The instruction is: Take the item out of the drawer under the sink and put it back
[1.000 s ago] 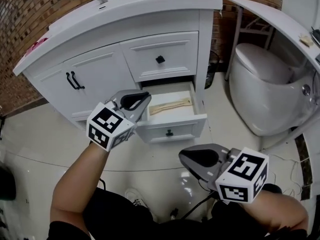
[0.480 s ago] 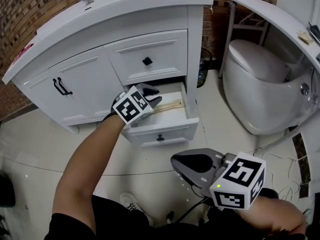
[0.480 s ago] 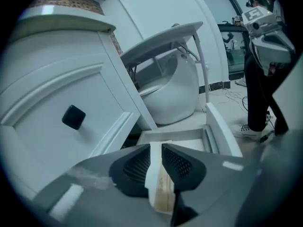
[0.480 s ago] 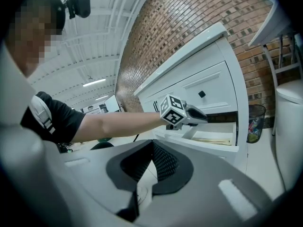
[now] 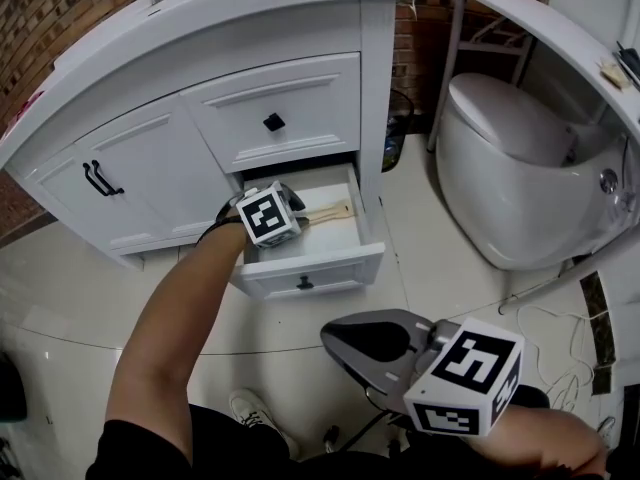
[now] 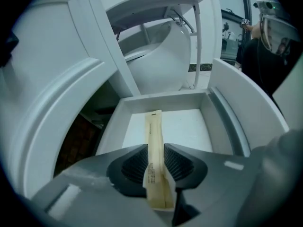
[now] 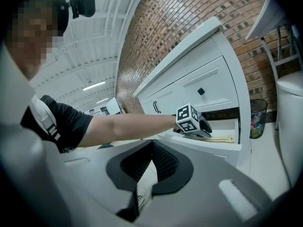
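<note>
Left gripper [image 5: 292, 215] is down inside the open drawer [image 5: 312, 266] under the sink, pointing steeply downward. Its jaws have just been opening and now stand apart, straddling the packet [image 6: 152, 129]. The packet lies flat on the drawer floor, its far end running toward the drawer's right side in the head view. The pads flank both long edges closely, but no squeeze is evident, so it is judged not yet gripped. Packet: long, narrow, beige, flat sachet with small print. Judged very light, thin and limp, so it is likely to droop if lifted by one end, and a smooth wrapper may slip. There is little to crush, so firm closure seems safe. Best hold is judged to be across the narrow width near mid-length, pads low to the floor so the edges are caught, not skated over. Right gripper [image 5: 342, 336] hangs well apart, over the floor in front of the cabinet, jaws closed together, empty.
</note>
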`<state>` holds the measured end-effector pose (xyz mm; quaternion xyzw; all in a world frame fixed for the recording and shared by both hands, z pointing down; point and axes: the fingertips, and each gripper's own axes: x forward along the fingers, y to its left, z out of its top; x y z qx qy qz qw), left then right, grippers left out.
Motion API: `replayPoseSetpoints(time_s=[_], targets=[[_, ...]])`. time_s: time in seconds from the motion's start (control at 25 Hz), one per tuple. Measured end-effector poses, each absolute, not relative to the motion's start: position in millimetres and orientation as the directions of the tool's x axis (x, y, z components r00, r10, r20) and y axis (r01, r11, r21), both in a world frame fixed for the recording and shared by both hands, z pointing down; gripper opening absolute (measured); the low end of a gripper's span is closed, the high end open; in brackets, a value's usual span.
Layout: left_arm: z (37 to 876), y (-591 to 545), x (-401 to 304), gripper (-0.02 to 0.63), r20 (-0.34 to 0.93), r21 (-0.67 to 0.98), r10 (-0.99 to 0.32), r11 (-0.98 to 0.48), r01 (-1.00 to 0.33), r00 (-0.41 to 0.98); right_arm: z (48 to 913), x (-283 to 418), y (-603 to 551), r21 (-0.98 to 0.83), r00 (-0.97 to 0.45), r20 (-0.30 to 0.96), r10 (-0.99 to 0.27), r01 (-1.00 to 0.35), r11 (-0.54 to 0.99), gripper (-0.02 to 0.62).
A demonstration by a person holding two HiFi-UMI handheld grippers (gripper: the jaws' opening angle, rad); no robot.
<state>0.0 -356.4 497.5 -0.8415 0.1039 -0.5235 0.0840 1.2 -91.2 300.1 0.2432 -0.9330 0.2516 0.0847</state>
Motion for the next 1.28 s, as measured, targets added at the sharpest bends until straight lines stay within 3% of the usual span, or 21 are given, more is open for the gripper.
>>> replayPoseSetpoints(time_s=[0.76,1.28], targets=[[537,-362,-5,0.138,0.915,-0.193,-0.208,-0.978,-0.079,0.345,303,-3,-91,-0.455,-0.878,0.281,-0.388,-0.477,0.752,0.003],[534,-366,-17,0.059,0.911,-0.273,-0.286,-0.958,-0.087,0.296,297,-2,-93,-0.449,-0.872,0.264,-0.411,-0.489,0.748,0.003]])
